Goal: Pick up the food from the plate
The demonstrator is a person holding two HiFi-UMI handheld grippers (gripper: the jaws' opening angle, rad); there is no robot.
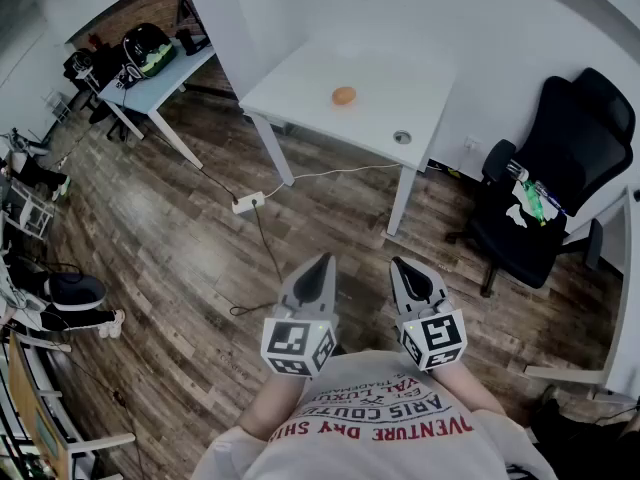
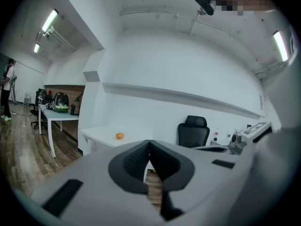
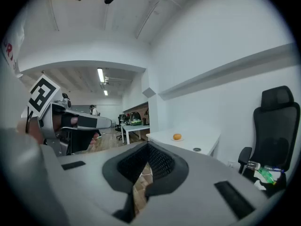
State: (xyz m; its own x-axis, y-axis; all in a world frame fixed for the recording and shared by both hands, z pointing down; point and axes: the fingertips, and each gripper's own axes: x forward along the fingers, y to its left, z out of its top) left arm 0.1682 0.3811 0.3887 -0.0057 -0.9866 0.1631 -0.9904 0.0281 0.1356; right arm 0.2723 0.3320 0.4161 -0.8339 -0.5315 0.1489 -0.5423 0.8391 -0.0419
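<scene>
An orange round piece of food [image 1: 344, 95] lies on a small pale plate on the white table [image 1: 300, 78] far ahead of me. It shows small in the left gripper view as the food [image 2: 120, 135] and in the right gripper view as the food [image 3: 177, 136]. My left gripper [image 1: 322, 260] and right gripper [image 1: 396, 262] are held side by side close to my chest, over the wooden floor, well short of the table. Both have their jaws together with nothing between them.
A black office chair [image 1: 545, 193] with small items on its seat stands right of the table. A power strip [image 1: 247, 203] and cables lie on the floor before the table. A second table [image 1: 165, 73] with bags stands at the far left. A person [image 2: 7, 91] stands far off.
</scene>
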